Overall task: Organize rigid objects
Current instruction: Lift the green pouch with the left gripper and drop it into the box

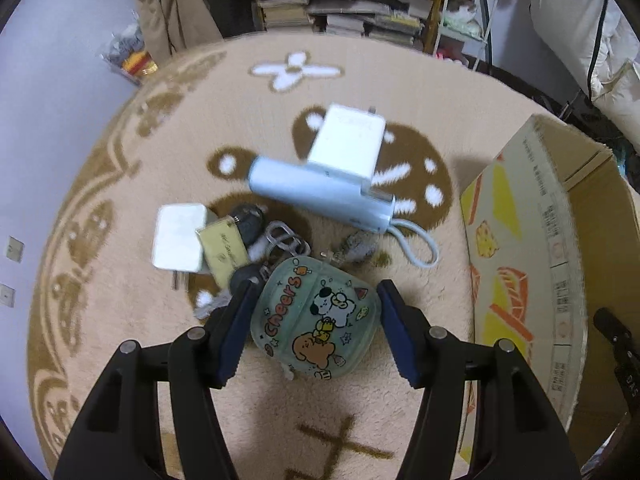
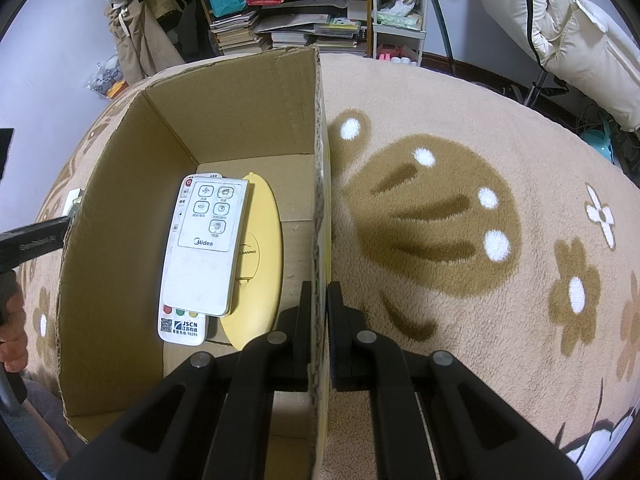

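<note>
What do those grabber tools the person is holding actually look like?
Each hand-held gripper is a matte black plastic frame of two angular arms joined by round silver pivot pins. The left hand-held gripper has dark blue pads lining the inner faces of its fingers. On the right hand-held gripper only black fingers show. No cables or sleeves are visible.

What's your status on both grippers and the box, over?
Left gripper open, straddling the Cheers case. Right gripper shut on the cardboard box wall. Two remotes already inside. Keys crowd the case.
</note>
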Motion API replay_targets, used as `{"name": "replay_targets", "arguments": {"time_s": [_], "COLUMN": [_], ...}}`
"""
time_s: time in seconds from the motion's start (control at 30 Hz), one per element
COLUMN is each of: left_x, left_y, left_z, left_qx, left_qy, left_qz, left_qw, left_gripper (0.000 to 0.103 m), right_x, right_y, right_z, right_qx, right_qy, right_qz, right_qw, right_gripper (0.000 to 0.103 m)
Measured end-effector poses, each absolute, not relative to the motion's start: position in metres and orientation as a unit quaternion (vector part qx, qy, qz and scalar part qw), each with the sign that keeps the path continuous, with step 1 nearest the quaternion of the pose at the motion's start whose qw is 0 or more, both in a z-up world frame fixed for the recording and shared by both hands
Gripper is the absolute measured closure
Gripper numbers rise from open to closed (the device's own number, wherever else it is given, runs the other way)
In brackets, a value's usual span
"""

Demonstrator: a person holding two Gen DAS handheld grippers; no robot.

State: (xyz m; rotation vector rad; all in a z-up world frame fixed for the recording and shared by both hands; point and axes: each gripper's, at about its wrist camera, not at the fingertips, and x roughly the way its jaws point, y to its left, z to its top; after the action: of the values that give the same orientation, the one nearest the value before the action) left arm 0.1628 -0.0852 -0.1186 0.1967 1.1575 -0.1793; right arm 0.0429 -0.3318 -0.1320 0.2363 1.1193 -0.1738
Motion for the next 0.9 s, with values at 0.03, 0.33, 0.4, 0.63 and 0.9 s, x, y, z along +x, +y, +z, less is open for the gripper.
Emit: {"name": "replay_targets", "arguments": {"time_s": [0.03,0.33,0.4,0.63,0.9], "left_x": [0.161,0.143,0.138,0.106,0.086], "left_y": [-0.086,-0.096,-0.099,-0.126,-0.17], "left_z": [-0.114,-0.058,-0.044,-0.005,0.0], "left_qx": [0.094,0.095,0.094,0.112,0.133], "left_qy": [0.54,0.477,0.459,0.395,0.384], "left_qz": [-0.085,-0.087,-0.093,-0.129,-0.198], "left_qw": [0.832,0.87,0.879,0.903,0.892], "left_gripper": [0.043,0.043,0.043,0.043,0.043], "right_x": [0.043,0.043,0.043,0.043,0.043], "right_y": [-0.332,-0.332,-0.333,-0.332,-0.333], "right_z": [-0.132,-0.132,-0.133,-0.133,-0.133], "right_qx": [0.111,0.111,0.111,0.111,0.11], "right_qy": [0.529,0.529,0.529,0.529,0.529], "right_qz": [-0.082,-0.082,-0.082,-0.082,-0.082], "right_qw": [0.837,0.837,0.837,0.837,0.837], "right_gripper": [0.096,0.096,0.096,0.096,0.096]}}
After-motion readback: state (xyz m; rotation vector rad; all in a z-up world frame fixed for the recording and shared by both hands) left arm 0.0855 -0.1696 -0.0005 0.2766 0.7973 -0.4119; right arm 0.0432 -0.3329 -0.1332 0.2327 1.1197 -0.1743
